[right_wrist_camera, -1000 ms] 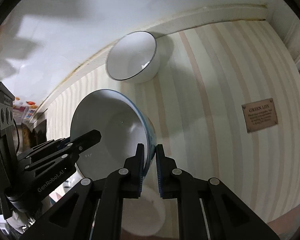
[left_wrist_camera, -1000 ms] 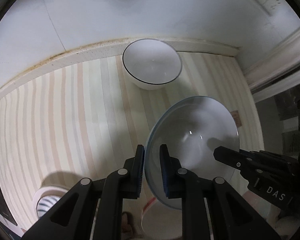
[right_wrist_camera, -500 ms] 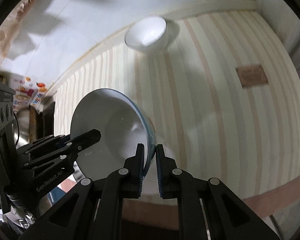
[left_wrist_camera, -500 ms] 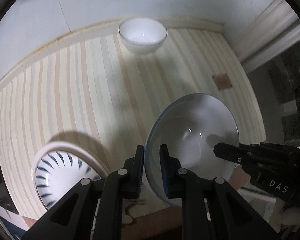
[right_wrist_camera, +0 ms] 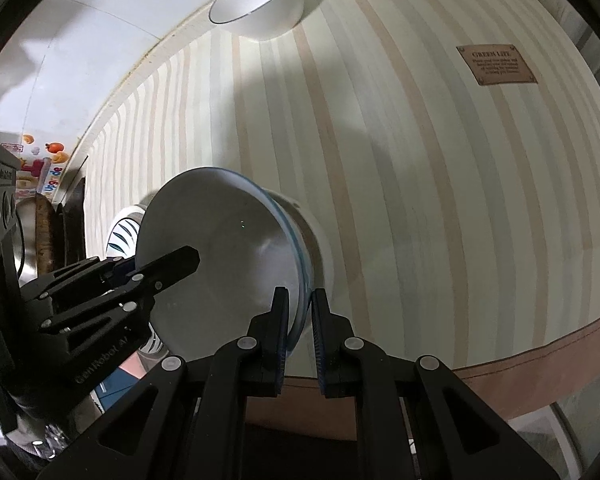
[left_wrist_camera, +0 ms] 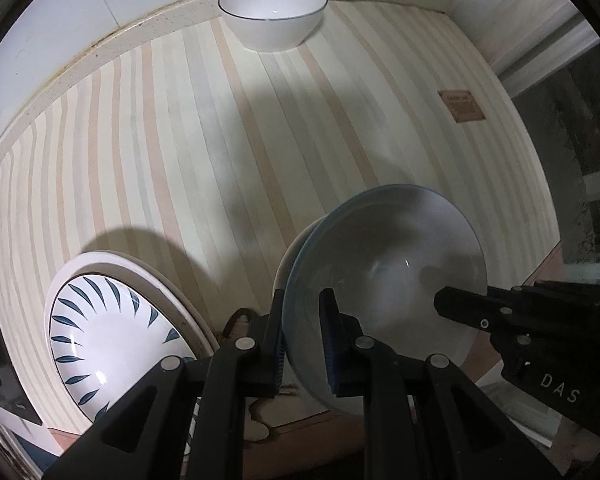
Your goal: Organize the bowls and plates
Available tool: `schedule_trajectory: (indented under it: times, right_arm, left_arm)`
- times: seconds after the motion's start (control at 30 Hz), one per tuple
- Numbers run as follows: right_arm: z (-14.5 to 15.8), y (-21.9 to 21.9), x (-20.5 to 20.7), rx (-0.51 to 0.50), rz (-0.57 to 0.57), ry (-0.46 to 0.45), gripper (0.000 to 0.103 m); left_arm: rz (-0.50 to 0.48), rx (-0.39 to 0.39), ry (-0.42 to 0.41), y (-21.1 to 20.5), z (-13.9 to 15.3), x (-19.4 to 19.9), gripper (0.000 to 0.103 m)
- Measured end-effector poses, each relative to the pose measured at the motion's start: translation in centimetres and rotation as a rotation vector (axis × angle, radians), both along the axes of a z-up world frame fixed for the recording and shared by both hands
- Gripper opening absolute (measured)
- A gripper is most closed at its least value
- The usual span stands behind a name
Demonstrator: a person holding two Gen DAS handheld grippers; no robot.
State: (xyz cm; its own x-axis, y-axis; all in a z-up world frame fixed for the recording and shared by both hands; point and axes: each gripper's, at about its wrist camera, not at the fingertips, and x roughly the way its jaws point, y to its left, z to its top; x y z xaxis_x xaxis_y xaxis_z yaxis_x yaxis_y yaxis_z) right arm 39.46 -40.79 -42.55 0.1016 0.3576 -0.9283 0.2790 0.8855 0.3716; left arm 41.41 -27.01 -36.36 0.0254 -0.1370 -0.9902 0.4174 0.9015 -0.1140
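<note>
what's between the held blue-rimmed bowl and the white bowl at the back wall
Nothing: only bare striped tablecloth separates the blue-rimmed bowl from the white bowl, clearest in the left wrist view.

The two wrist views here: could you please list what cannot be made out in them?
- Left wrist view: the patterned plate is partly hidden by the left gripper.
- Both views: whatever lies under the blue-rimmed bowl is mostly covered by it.
- Right wrist view: the small print on the brown label is too small to read.
</note>
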Motion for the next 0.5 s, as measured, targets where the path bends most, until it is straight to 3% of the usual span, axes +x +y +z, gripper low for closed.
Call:
schedule_trajectory:
  times: [0.5]
  right_arm:
    - [-1.3, 0.2, 1.0, 0.022, -0.006, 0.039, 0.013]
  left_arm:
    - [-0.037, 0.082, -0.003, -0.6, -1.6, 0.1, 0.014]
